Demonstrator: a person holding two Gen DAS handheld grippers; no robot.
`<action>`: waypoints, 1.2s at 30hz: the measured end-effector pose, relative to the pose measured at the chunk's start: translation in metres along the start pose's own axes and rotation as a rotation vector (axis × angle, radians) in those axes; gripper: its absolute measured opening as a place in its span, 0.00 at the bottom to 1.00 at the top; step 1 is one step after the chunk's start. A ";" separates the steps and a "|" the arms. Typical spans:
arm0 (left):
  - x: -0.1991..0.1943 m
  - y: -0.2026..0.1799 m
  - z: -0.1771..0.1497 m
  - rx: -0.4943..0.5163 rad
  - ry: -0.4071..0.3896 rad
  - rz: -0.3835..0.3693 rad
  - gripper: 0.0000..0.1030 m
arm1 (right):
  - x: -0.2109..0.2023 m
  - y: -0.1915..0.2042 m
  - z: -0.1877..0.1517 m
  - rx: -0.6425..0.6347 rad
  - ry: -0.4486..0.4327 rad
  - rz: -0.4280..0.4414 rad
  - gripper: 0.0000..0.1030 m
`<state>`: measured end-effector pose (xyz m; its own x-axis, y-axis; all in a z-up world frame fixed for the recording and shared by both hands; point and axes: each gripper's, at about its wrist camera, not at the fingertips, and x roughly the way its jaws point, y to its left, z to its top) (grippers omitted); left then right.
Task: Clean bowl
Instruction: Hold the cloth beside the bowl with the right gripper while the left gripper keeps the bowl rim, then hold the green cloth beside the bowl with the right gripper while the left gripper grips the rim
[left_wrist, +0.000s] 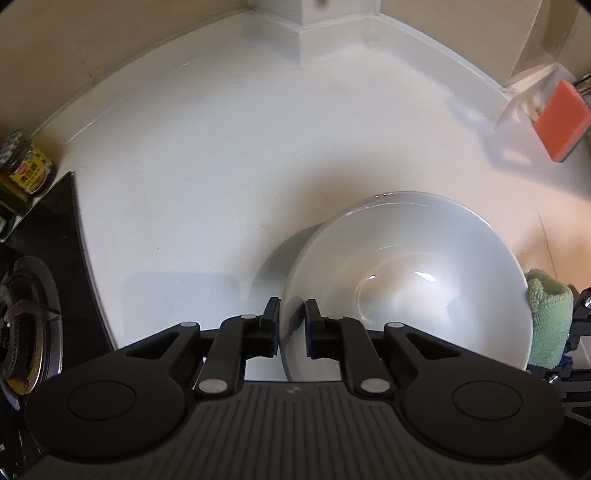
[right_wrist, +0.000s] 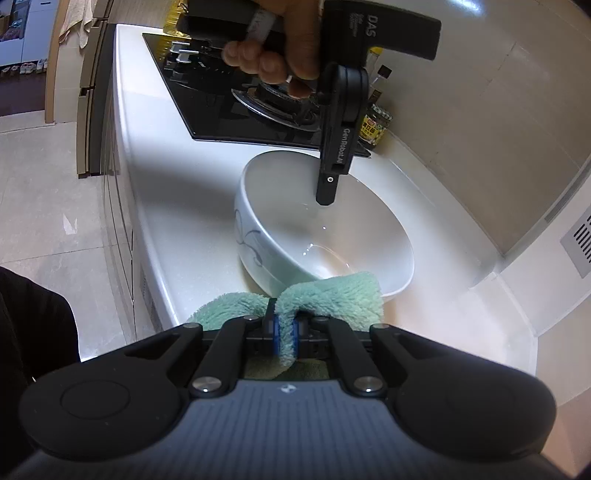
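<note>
- Gripping the rim of the white bowl (left_wrist: 406, 280), the left claw (left_wrist: 291, 325) is clamping the wall between its pads, one pad outside and one inside.
- The bowl is sitting tilted on the white tabletop (left_wrist: 203, 166), just ahead of both claws.
- The right claw (right_wrist: 286, 332) is pinching a green cloth (right_wrist: 332, 295) tightly, the cloth touching the bowl's near rim.
- A gas hob (right_wrist: 221, 99) and a labelled jar (right_wrist: 375, 127) are lying beyond the bowl.
- An orange sponge (left_wrist: 563, 122) is resting far ahead to the right of the left claw.
</note>
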<state>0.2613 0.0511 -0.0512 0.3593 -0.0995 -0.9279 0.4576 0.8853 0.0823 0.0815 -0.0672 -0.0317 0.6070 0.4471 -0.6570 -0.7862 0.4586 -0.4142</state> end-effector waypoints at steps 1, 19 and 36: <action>-0.001 -0.002 -0.004 -0.002 0.002 0.012 0.12 | 0.002 -0.004 -0.001 0.013 0.006 -0.015 0.03; -0.005 -0.013 0.001 0.080 -0.004 0.098 0.16 | 0.004 0.010 0.008 -0.097 -0.004 0.000 0.02; -0.008 0.010 -0.001 -0.024 -0.021 0.040 0.15 | 0.006 0.020 0.015 -0.151 -0.019 0.032 0.02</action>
<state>0.2621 0.0616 -0.0430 0.3943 -0.0733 -0.9160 0.4231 0.8994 0.1101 0.0716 -0.0437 -0.0341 0.5825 0.4745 -0.6599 -0.8127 0.3237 -0.4845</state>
